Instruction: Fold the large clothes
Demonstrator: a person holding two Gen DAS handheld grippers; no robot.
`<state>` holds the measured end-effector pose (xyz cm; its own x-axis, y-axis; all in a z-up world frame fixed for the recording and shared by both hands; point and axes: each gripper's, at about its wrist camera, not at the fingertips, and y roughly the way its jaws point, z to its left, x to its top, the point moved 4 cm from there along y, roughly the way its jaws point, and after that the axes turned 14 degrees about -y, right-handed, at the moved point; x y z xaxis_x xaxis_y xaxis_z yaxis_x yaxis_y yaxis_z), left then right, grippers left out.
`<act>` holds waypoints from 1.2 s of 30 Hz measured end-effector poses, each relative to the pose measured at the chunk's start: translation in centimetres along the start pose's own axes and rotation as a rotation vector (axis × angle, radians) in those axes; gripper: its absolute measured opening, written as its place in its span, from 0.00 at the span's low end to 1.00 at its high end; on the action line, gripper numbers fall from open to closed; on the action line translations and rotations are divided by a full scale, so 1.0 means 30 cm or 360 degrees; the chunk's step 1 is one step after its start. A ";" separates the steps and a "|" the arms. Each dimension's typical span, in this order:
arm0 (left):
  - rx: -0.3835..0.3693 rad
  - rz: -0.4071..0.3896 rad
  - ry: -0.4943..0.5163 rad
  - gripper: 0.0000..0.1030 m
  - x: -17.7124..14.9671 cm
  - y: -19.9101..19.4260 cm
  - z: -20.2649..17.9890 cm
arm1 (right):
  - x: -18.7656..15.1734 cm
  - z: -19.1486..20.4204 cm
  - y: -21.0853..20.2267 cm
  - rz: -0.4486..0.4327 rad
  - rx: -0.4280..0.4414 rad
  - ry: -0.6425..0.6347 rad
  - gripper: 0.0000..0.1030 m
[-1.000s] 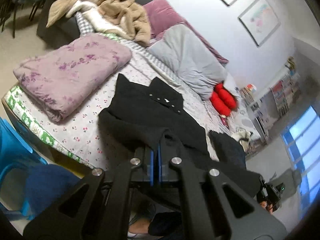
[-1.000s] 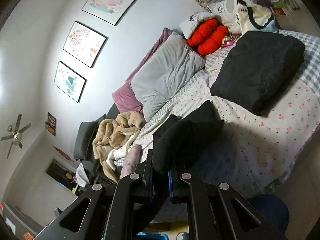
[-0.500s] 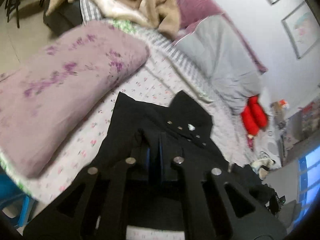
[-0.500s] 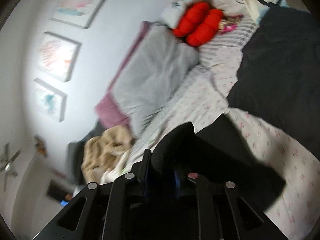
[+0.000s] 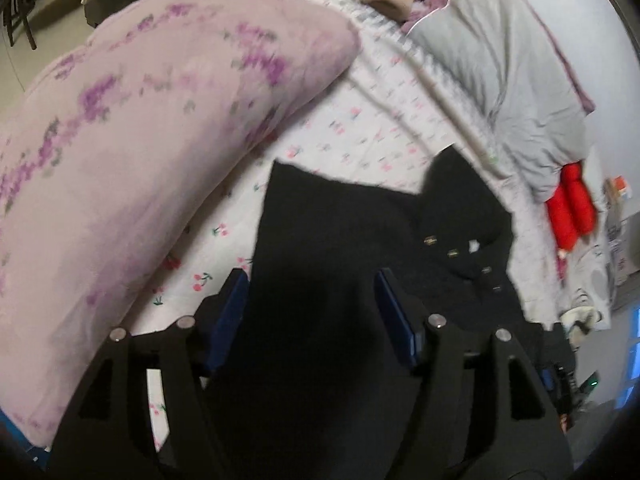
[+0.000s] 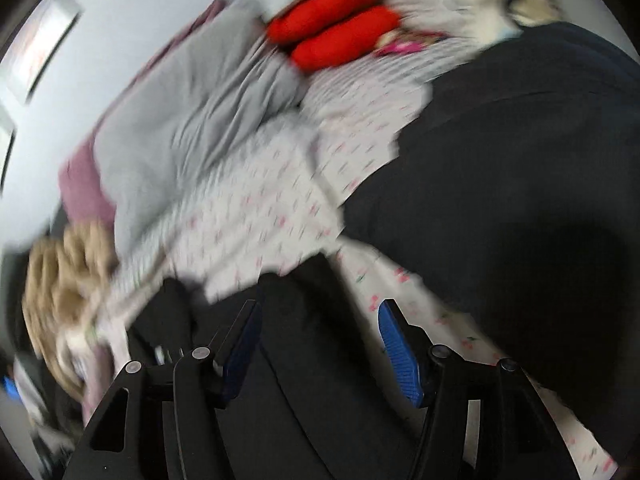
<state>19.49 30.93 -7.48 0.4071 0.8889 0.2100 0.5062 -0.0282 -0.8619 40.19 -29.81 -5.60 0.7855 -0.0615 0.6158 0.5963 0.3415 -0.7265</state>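
While both jaws gape, black coat [image 5: 360,248] covers bedsheet [image 5: 360,120].

In front of me the large black woollen coat [image 5: 344,240] lies spread on the cherry-print bedsheet, its collar with small metal buttons toward the pillows. My right camera shows its dark cloth [image 6: 304,344] blurred below.
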 end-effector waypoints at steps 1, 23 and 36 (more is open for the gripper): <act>0.0009 -0.0009 -0.0013 0.64 -0.001 0.012 0.010 | -0.008 0.019 0.013 0.0021 -0.0006 -0.0051 0.60; -0.0120 -0.0251 0.0095 0.07 0.014 0.014 -0.066 | -0.004 0.114 0.112 0.0111 -0.0175 -0.0376 0.04; -0.0277 -0.0465 0.0046 0.06 0.124 -0.102 -0.177 | 0.210 0.244 0.084 -0.0112 -0.0253 -0.0452 0.03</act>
<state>23.49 31.88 -1.62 0.2460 0.8576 0.4518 0.7258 0.1459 -0.6722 45.44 -22.47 -1.32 0.6771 0.1915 0.7105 0.6836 0.1938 -0.7037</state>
